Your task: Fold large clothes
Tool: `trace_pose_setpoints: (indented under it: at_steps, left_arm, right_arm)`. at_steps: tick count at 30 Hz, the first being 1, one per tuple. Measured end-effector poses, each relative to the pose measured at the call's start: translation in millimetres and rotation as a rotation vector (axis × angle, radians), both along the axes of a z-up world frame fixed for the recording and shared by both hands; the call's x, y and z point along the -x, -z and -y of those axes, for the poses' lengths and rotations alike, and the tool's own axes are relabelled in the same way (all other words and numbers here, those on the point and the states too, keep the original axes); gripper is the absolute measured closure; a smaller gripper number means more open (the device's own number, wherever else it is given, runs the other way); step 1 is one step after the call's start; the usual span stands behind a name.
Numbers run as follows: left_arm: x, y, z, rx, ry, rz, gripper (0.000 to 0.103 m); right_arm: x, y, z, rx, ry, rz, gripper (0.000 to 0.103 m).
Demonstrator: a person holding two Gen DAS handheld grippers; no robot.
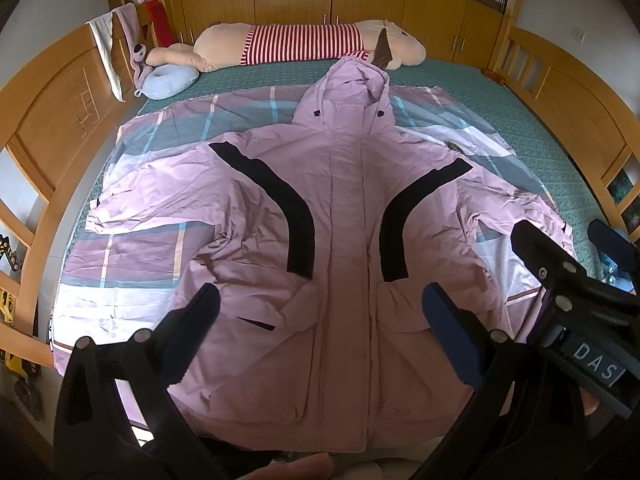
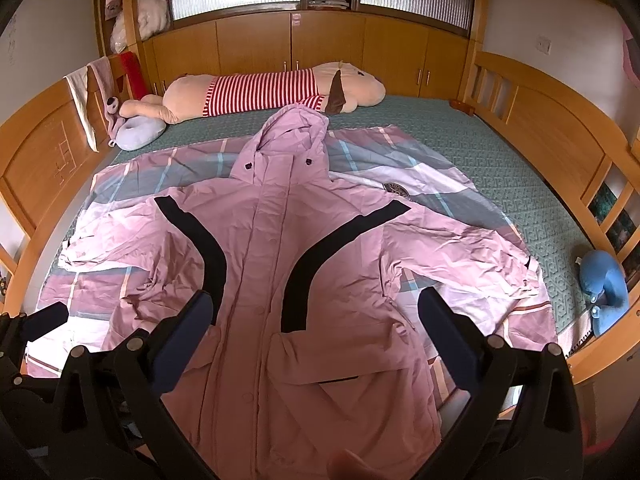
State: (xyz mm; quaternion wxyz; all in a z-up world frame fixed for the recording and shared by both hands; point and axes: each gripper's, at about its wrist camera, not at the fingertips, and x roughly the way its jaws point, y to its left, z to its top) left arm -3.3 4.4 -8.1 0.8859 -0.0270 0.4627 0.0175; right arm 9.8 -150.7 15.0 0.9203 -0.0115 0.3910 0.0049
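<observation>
1 pink jacket [image 1: 344, 264], 2 gaping grippers

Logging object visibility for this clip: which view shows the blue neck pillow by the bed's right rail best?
The right wrist view: the blue neck pillow lies in full sight beside the wooden rail. In the left wrist view, the right hand-held gripper blocks most of it, leaving only a blue sliver.
</observation>
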Motion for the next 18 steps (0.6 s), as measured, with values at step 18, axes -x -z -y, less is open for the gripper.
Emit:
trace_pose_setpoints:
  at_steps: [18]
  left_arm:
    - [0.1, 1.5, -0.3, -0.028, -0.001, -0.014, 0.002]
  right_arm:
    - [1.9, 3.2, -2.8, 0.003, -0.011, 0.001, 0.001]
